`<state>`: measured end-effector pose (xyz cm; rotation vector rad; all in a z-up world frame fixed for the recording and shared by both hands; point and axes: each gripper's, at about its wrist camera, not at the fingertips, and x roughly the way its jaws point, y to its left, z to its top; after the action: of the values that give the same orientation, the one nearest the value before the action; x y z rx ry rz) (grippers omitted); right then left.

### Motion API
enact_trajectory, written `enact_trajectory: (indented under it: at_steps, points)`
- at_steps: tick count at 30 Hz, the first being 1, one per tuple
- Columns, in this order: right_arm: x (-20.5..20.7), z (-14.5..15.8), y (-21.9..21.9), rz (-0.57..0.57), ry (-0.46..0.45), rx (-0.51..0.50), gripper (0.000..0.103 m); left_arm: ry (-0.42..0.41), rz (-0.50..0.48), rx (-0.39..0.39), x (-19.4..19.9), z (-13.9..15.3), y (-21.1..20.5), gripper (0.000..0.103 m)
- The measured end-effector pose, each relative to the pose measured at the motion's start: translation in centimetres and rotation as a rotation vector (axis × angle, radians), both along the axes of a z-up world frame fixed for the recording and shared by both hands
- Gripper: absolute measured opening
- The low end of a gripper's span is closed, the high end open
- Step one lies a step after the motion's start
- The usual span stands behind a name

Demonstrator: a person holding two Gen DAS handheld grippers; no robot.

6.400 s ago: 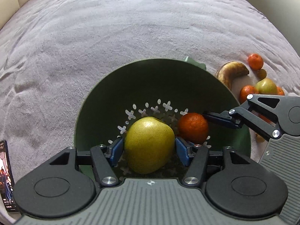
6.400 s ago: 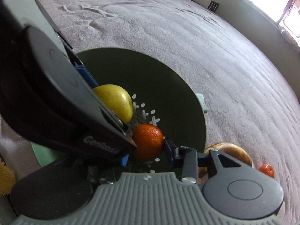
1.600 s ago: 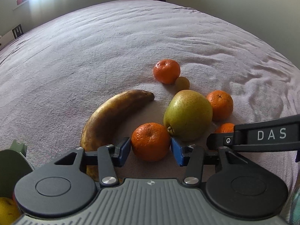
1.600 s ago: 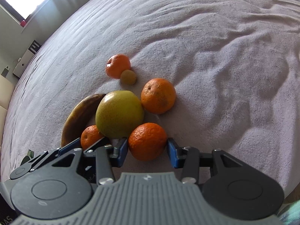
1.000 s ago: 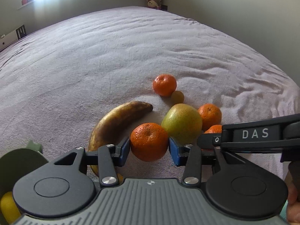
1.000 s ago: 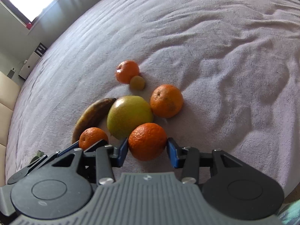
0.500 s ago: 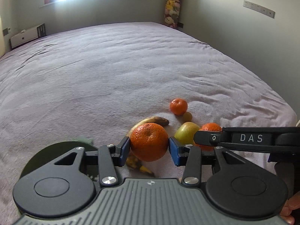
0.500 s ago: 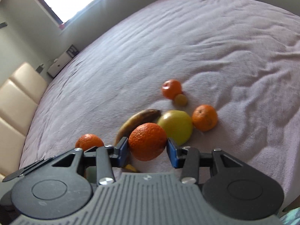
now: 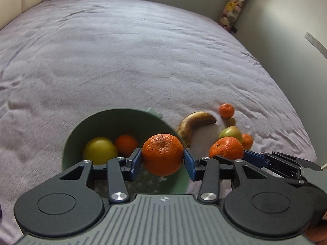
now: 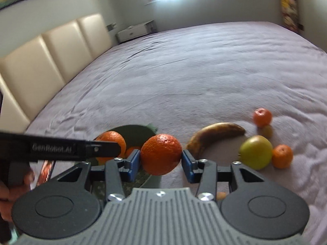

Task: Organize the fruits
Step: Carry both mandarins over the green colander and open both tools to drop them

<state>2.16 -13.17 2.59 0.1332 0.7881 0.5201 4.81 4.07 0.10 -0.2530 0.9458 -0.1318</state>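
Note:
My left gripper [image 9: 163, 161] is shut on an orange [image 9: 162, 154] and holds it over the near right rim of the green bowl [image 9: 70, 140]. The bowl holds a yellow apple [image 9: 99, 150] and a mandarin [image 9: 126, 144]. My right gripper [image 10: 161, 161] is shut on a second orange [image 10: 161, 153], just right of the bowl [image 10: 130, 131]; it shows in the left wrist view [image 9: 226, 147] too. On the bed lie a brown banana [image 10: 214, 135], a green apple [image 10: 255, 151], two mandarins [image 10: 262, 117] [image 10: 282, 156] and a small brownish fruit [image 10: 267, 131].
The purple bedspread [image 9: 143, 61] stretches far behind the bowl. A padded cream headboard [image 10: 40, 61] stands at the left. A phone [image 10: 45, 171] lies near my left hand. Walls close off the right side.
Both grippers lifted their oranges off the bed and swung left towards the green bowl, which now sits under the left gripper.

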Motion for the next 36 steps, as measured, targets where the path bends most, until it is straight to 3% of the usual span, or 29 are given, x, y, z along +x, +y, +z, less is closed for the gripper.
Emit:
enact_trajectory:
  at_steps: [9,13,20,30,36]
  points:
    - [1.1,-1.8,6.4,0.282,-0.026,-0.154,0.042,0.145,0.091,-0.056,0.1,-2.7,4.0,0.051]
    - [1.5,-2.7,8.6,0.418,-0.024,-0.284,0.042,0.194,0.110,-0.068,0.2,-3.6,4.9,0.051]
    - [3.8,-4.1,10.7,0.518,0.046,-0.372,0.042,0.270,0.146,-0.111,1.0,-5.5,5.7,0.051]
    - [5.1,-6.3,11.8,0.575,0.055,-0.430,0.042,0.314,0.108,-0.036,2.5,-7.0,4.4,0.051]
    - [5.5,-7.1,12.3,0.583,0.059,-0.449,0.042,0.326,0.067,0.070,3.4,-7.4,3.2,0.051]
